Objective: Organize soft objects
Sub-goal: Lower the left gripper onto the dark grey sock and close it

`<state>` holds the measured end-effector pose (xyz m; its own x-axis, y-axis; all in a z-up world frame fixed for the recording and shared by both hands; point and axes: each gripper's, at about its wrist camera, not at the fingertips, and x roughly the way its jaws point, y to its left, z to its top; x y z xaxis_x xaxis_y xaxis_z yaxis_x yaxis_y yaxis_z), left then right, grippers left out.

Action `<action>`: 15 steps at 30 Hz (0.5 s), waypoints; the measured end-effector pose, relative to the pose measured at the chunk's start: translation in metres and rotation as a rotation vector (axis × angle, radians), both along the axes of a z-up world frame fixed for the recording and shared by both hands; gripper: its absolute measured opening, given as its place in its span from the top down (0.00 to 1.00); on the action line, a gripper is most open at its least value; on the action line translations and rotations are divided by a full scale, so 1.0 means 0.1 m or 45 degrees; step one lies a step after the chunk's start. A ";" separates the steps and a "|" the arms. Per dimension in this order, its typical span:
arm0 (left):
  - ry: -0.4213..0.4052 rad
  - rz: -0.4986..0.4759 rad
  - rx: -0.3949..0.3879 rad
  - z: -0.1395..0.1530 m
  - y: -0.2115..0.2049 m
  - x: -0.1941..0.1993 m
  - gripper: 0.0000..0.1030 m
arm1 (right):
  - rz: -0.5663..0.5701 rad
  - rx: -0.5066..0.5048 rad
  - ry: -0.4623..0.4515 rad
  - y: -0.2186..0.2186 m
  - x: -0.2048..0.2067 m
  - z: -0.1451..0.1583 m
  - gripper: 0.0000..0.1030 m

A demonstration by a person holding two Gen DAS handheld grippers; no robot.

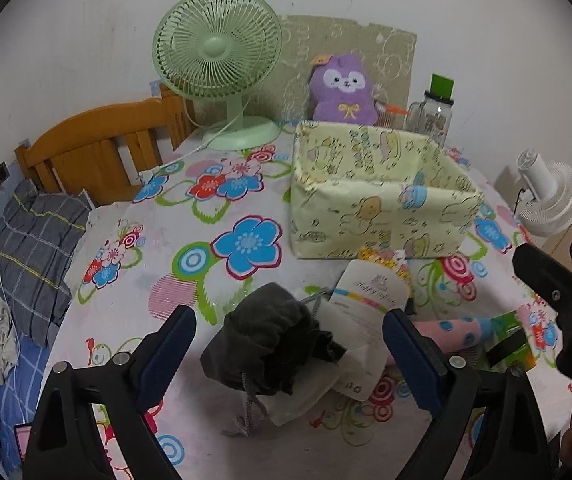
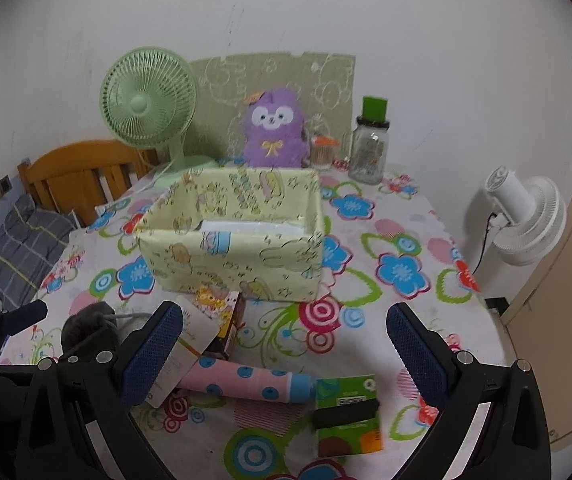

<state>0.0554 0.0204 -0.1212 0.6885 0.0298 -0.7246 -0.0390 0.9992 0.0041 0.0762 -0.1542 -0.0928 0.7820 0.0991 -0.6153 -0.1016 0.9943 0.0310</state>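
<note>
Your left gripper point(image 1: 287, 350) has fingers apart around the dark pouch point(image 1: 270, 344) near the tabletop's point(image 1: 126, 288) front edge. Mid-table sits the yellow box point(image 2: 238, 236), the pink roll point(image 2: 246, 380) lying in front of it. Your right gripper point(image 2: 284, 354) is spread wide above that roll, holding nothing.
</note>
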 end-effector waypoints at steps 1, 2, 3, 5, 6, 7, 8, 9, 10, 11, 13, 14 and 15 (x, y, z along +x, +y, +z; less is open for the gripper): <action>0.004 0.000 0.005 -0.02 0.00 0.01 0.08 | 0.004 0.000 0.010 0.01 0.02 -0.03 0.00; 0.014 -0.003 0.010 -0.04 0.00 0.02 0.08 | 0.006 0.000 0.022 0.03 0.05 -0.07 0.00; 0.025 -0.003 0.013 -0.07 0.01 0.04 0.08 | 0.007 0.001 0.033 0.05 0.07 -0.10 0.00; 0.051 -0.003 0.022 -0.13 0.00 0.07 0.09 | 0.005 -0.002 0.065 0.07 0.12 -0.17 0.00; 0.062 -0.004 0.024 -0.16 0.01 0.09 0.10 | 0.007 -0.004 0.076 0.09 0.13 -0.21 0.00; 0.073 -0.004 0.026 -0.19 0.01 0.10 0.10 | 0.009 -0.006 0.088 0.10 0.15 -0.23 0.00; 0.078 -0.004 0.027 -0.20 0.02 0.11 0.11 | 0.010 -0.009 0.099 0.12 0.17 -0.26 0.00; 0.086 -0.005 0.027 -0.22 0.02 0.13 0.11 | 0.013 -0.010 0.110 0.13 0.19 -0.29 0.00; 0.092 -0.007 0.026 -0.23 0.03 0.13 0.12 | 0.015 -0.012 0.120 0.15 0.20 -0.32 0.00; 0.098 -0.010 0.026 -0.25 0.04 0.15 0.12 | 0.019 -0.014 0.131 0.16 0.22 -0.34 0.00; 0.108 -0.012 0.035 -0.27 0.06 0.18 0.13 | 0.025 -0.011 0.147 0.19 0.26 -0.39 0.00; 0.111 -0.011 0.039 -0.29 0.08 0.20 0.14 | 0.026 -0.007 0.156 0.20 0.29 -0.41 0.00; 0.118 -0.011 0.040 -0.30 0.10 0.22 0.16 | 0.028 -0.001 0.166 0.21 0.31 -0.43 0.00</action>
